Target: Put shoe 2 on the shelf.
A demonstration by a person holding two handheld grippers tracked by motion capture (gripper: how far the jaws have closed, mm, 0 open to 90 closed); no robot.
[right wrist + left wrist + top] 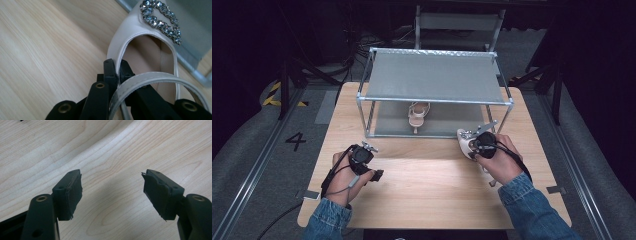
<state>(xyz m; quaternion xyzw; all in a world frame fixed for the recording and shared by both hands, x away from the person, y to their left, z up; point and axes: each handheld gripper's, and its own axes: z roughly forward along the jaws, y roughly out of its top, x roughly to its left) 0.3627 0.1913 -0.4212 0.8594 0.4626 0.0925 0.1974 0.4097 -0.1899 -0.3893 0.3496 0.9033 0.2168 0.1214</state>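
Cream heeled shoe [140, 32], crystal buckle, side wall pinched in my right gripper [117, 66] fingers, near the rack's [434, 101] front right post; second shoe [418, 116] on its lower shelf. Left gripper [112, 187] fingers wide over bare surface [112, 150].

Metal shoe rack [434, 77] at the far edge of the wooden table [422, 185]; a second sandal [417, 116] on its lower shelf.

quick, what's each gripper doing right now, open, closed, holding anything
Left gripper: open, nothing between its jaws, over the bare table.
Right gripper: shut on the side edge of the white shoe.
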